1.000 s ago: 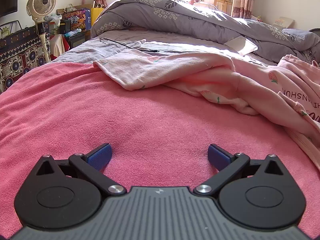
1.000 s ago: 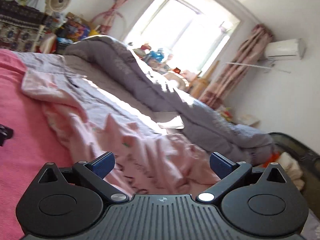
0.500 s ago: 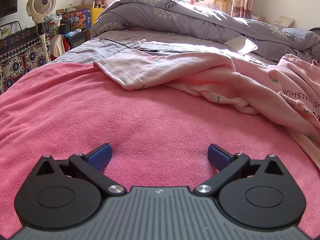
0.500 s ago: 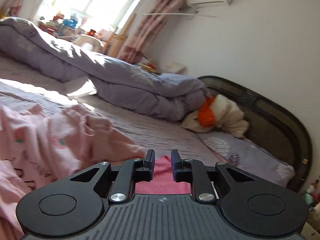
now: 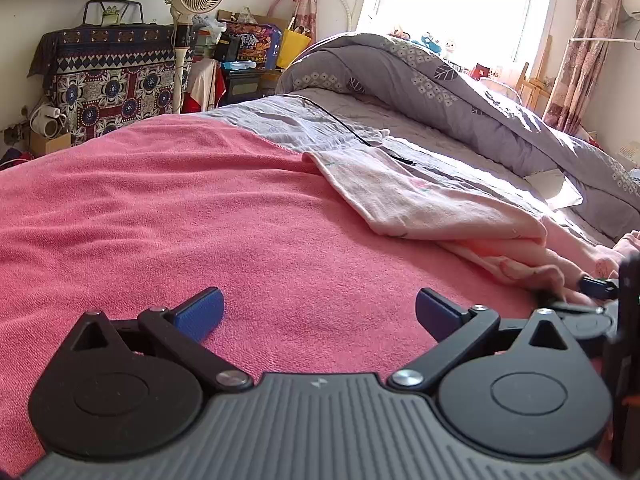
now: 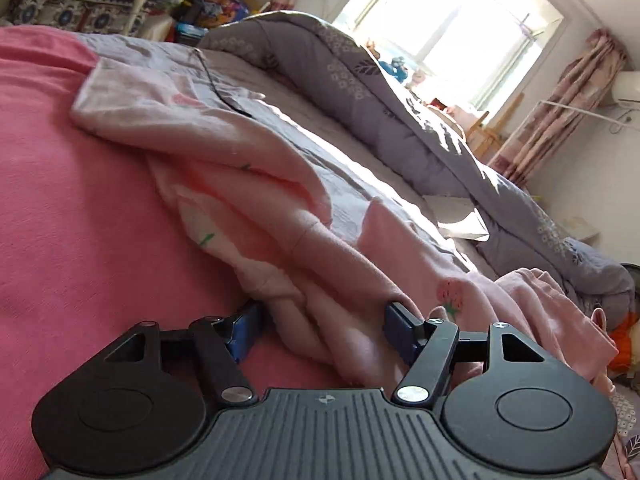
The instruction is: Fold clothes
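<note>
while the left gripper (image 5: 319,310) gapes empty, right gripper (image 6: 322,330) fingers (image 6: 400,330) are opening around pink garment (image 6: 280,216).

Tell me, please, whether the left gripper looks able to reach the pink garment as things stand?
Probably yes: only bare pink towel lies between the open left gripper and the pink garment, off to its right.

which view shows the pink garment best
The right wrist view: the pink garment fills its middle, a bunched fold between the opening jaws. The left wrist view shows only its flat pale end and a crumpled edge at the right.
</note>
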`<control>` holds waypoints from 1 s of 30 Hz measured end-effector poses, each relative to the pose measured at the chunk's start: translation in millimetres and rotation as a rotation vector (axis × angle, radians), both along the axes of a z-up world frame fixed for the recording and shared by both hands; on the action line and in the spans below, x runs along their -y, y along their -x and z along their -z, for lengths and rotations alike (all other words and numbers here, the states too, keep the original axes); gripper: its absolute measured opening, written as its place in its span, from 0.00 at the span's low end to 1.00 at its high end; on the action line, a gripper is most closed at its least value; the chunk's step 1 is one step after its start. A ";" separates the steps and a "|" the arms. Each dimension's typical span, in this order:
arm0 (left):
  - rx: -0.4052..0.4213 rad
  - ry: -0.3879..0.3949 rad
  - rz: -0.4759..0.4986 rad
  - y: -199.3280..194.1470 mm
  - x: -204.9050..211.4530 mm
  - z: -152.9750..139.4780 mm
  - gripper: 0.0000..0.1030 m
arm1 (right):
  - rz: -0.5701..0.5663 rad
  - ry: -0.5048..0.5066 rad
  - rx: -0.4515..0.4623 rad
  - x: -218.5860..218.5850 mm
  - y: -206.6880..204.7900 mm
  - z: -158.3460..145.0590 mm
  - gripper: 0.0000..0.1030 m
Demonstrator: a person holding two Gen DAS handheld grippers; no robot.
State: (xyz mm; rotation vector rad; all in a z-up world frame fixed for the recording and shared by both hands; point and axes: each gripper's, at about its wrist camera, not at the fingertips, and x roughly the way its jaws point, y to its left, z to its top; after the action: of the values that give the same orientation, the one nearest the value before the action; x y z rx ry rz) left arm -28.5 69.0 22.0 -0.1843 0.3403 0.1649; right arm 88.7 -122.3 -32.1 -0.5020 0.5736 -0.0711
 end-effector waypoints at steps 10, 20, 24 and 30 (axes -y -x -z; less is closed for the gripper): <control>0.011 0.346 -0.215 25.2 -79.8 13.7 1.00 | -0.388 -0.664 -0.187 9.0 65.4 -153.2 0.15; -0.033 0.205 -0.084 29.3 -62.4 -0.2 1.00 | -0.242 -0.318 -0.116 78.8 193.0 -128.6 0.81; -0.039 -0.072 0.114 45.5 -3.6 -9.4 1.00 | -0.183 -0.220 -0.186 77.3 208.5 -61.5 0.61; -0.140 -0.343 0.298 46.6 61.6 10.1 1.00 | -0.144 -0.136 -0.119 62.7 192.9 -21.7 0.16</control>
State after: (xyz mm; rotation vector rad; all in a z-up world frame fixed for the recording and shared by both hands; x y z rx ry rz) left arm -75.0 7.4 11.9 0.2186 0.4680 -0.0605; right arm -104.2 -185.0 -10.3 -0.4157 0.6520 0.1343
